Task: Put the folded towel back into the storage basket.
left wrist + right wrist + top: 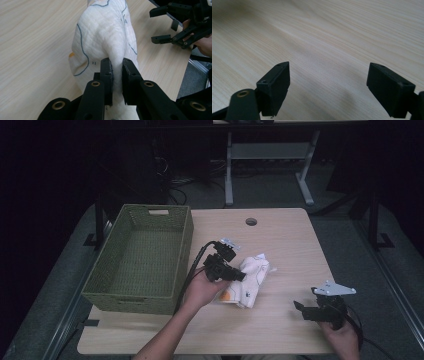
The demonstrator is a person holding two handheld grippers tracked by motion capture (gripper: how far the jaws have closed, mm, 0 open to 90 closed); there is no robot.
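Right of the green woven basket, the left gripper pinches a white quilted cloth with blue line markings, no readable writing; the right gripper gapes wide

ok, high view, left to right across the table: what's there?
Green woven basket → left gripper, shut on the white cloth → right gripper, jaws open over bare table.

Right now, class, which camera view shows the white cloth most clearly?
The left gripper view: the white cloth is close up, pinched by the left hand-held gripper. The high view shows it small on the table. The right gripper view has bare tabletop.
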